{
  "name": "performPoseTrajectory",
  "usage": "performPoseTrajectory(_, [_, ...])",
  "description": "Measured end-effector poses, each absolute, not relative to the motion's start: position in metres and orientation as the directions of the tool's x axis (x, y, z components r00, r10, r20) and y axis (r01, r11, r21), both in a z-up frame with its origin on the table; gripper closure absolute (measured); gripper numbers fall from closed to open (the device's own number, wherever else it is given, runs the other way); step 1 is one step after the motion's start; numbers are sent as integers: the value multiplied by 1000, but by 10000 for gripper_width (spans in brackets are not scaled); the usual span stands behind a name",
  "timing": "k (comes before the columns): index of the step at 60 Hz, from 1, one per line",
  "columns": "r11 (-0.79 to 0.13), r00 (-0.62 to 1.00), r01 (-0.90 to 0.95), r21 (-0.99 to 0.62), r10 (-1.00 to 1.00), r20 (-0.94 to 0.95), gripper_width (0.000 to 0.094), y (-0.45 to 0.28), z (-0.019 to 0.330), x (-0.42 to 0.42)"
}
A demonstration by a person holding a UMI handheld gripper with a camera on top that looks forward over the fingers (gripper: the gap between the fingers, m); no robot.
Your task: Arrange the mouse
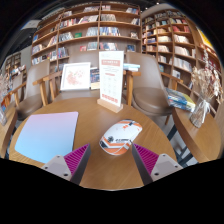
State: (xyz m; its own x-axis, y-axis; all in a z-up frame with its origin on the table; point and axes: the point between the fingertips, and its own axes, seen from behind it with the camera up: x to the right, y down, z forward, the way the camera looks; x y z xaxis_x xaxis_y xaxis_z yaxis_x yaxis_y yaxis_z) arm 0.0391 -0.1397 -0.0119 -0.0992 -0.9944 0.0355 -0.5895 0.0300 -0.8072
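Note:
A white computer mouse (120, 137) with orange and dark markings lies on the round wooden table (90, 115). It sits just ahead of my gripper (111, 158), between the lines of the two fingers and nearer the right one. A pale blue mouse mat (47, 135) lies on the table to the left of the mouse. The fingers (74, 160) with magenta pads stand wide apart and hold nothing.
A standing sign card (111, 78) and a book on display (75, 76) stand at the table's far side. Wooden chairs (150, 92) ring the table. Bookshelves (90, 28) fill the back and right of the room.

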Motion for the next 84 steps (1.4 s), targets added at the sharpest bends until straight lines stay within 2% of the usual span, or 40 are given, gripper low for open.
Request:
performPoseTrajectory(14, [58,-105,-595,-801,-994,6,75,-145,-13,67])
performPoseTrajectory(60, [-13,5,-607,-795,-1000,12,101,-135,-14,130])
performPoseTrajectory(66, [-16,10,-602,-799,-1000,12,171,-134,-13,133])
performPoseTrajectory(68, [-15,1,-600,-800,-1000,17,270,-136,-13,134])
performPoseTrajectory(70, [-11,-11,-599,-801,-1000,22,455,-140,-13,135])
performPoseTrajectory(77, [-18,-32,-613,-790,-998,48,491,-145,-10,131])
performPoseTrajectory(84, [-9,-65,-558,-830,-996,55,509,-143,32,123])
